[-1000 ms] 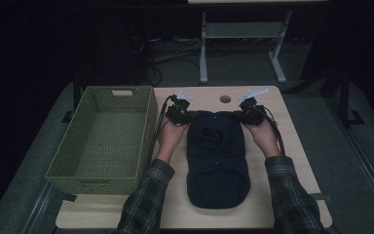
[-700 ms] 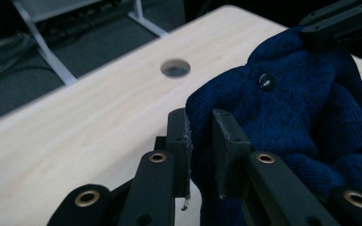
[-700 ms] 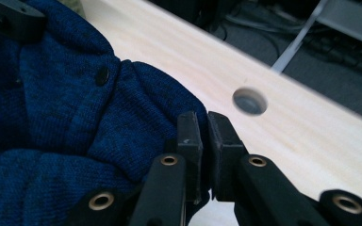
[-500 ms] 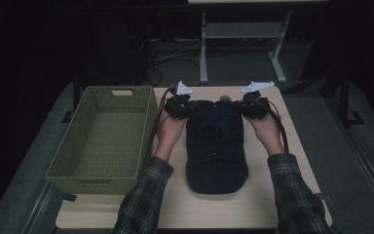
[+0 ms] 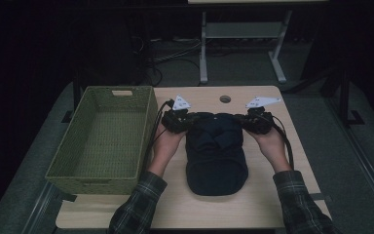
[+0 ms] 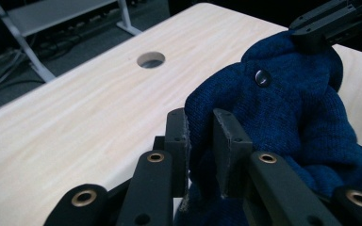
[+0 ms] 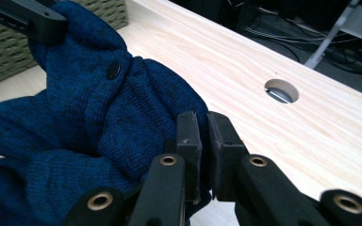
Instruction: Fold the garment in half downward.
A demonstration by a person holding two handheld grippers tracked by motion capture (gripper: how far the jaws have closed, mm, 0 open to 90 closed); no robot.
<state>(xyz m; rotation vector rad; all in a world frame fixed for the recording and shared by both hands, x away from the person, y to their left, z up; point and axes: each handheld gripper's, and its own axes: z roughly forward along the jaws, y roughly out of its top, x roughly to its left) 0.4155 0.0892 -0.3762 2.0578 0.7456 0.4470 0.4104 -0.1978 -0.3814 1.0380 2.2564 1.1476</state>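
Note:
A dark blue knitted garment (image 5: 216, 156) with a small button (image 6: 262, 77) lies bunched on the wooden table (image 5: 272, 200), between the person's hands. My left gripper (image 5: 187, 121) is shut on the garment's far left corner, and the knit (image 6: 283, 108) is pinched between its jaws (image 6: 200, 136). My right gripper (image 5: 241, 122) is shut on the far right corner, where a fold of the fabric (image 7: 94, 122) is clamped (image 7: 199, 129). Each gripper view shows the other gripper holding the opposite corner: the right gripper (image 6: 332, 21) and the left gripper (image 7: 28, 19).
An empty green woven basket (image 5: 92, 184) stands at the table's left, close to the left hand. A round cable hole (image 5: 225, 99) lies just beyond the garment. Bare tabletop runs along the near edge. On the dark floor behind are a metal stand and cables.
Both grippers rose and went forward with the garment's top corners, then came back a little. The garment's near end slid away from the person, so it now lies shorter.

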